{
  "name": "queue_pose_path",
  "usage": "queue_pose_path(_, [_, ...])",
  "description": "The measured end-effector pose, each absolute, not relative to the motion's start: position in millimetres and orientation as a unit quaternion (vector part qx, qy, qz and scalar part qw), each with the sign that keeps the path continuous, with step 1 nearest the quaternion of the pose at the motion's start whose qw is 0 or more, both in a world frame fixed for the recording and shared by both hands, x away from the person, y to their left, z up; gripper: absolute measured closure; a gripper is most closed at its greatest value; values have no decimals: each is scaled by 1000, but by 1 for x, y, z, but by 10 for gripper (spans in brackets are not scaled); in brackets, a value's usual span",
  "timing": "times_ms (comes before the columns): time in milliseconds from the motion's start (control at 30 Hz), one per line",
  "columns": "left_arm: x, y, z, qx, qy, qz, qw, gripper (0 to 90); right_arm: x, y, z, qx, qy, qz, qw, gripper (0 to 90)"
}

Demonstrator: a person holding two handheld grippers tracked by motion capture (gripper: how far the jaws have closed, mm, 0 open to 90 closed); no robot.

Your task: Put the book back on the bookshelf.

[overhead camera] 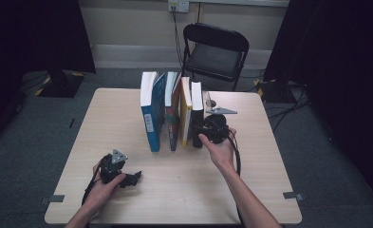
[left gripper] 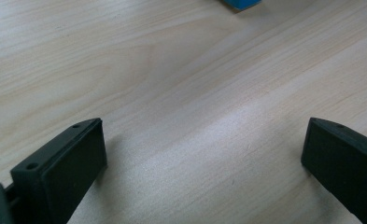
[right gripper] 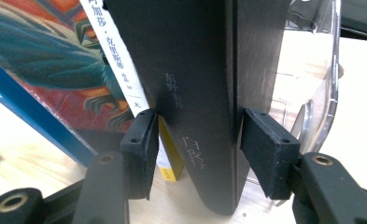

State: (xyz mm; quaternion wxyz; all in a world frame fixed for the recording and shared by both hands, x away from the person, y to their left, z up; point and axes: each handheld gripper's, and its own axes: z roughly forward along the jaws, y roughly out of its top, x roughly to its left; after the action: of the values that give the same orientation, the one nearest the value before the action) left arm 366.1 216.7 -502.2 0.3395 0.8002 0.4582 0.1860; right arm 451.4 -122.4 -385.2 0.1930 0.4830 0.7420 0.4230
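My right tongs (right gripper: 195, 144) pinch the black book (right gripper: 195, 93) by its spine at the row's three o'clock end, ready to draw it out, while my left tongs (left gripper: 204, 154) rest spread on the table (left gripper: 172, 70) at seven o'clock.

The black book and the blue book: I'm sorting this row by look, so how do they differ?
The black book stands at the right end of the row; the blue book stands at the left end. The black one sits between the right tool's jaws; the blue one stands free of both tools. The blue book looks taller. Both stand upright on the table.
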Motion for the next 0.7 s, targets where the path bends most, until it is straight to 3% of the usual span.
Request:
queue_pose_path(233, [368, 215, -502, 801, 458, 186, 339, 0, 449, -127, -387, 477, 746, 424, 188, 523])
queue_pose_path(533, [369, 215, -502, 802, 456, 184, 338, 0, 460, -114, -382, 475, 746, 421, 204, 314])
queue_pose_path(600, [369, 215, -502, 803, 455, 184, 338, 0, 462, -113, -379, 470, 751, 415, 209, 321])
queue_pose_path(633, [369, 215, -502, 803, 456, 184, 337, 0, 462, -113, -377, 470, 750, 412, 217, 387])
queue_pose_path(700, [369, 215, -502, 803, 456, 184, 337, 0, 462, -116, -374, 472, 745, 422, 211, 386])
